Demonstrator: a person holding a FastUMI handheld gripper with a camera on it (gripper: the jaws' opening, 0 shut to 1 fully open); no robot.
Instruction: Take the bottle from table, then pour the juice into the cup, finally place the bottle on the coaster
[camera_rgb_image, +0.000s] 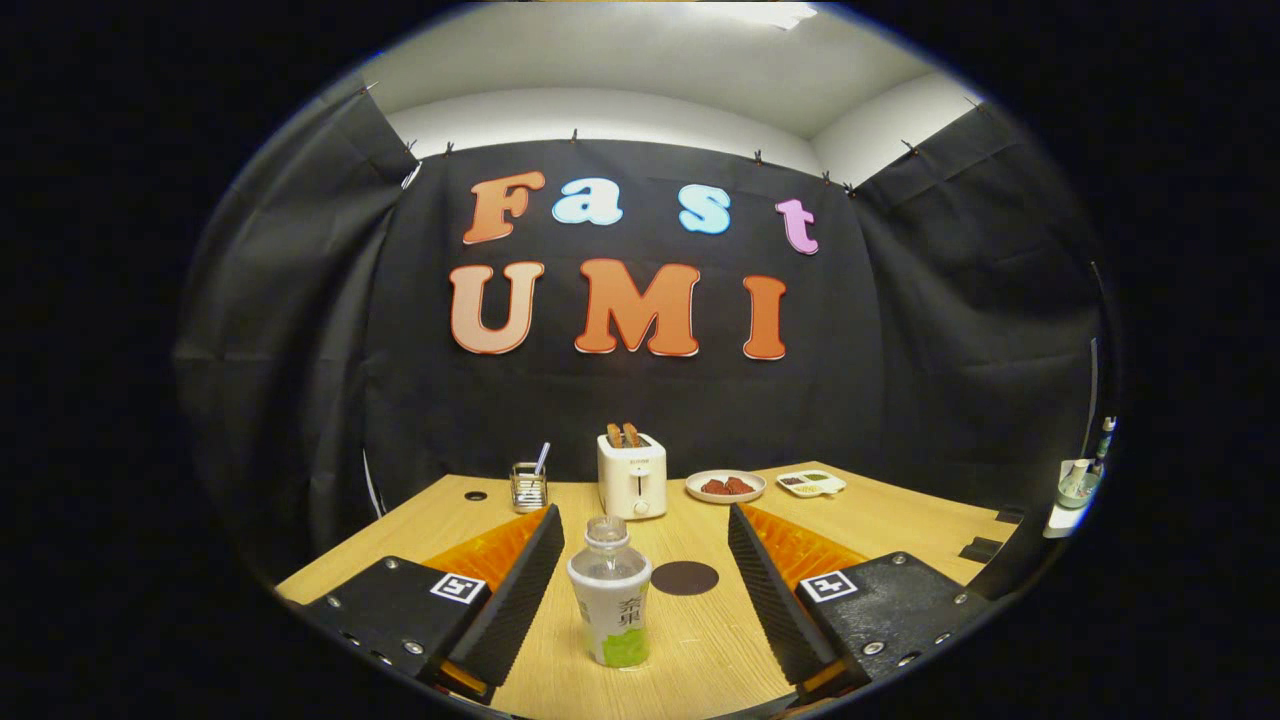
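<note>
While the gripper (640, 590) hung w/ fingers wide apart, the bottle (610, 592) stood upright on the table (900, 520) btwn them, touching neither, w/ the dark round coaster (685, 577) just right of it and a toaster (632, 475) farther back

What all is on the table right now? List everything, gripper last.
bottle: one, clear with white and green label, upright between the fingers, touching neither
coaster: one, dark brown, just beyond the bottle
toaster: one, white, toast in it, far edge of the table
glass holder: one, clear, beside the toaster
plate: one, pale, red food on it
tray: one, white, beside the plate
gripper: one, fingers open around the bottle
</note>
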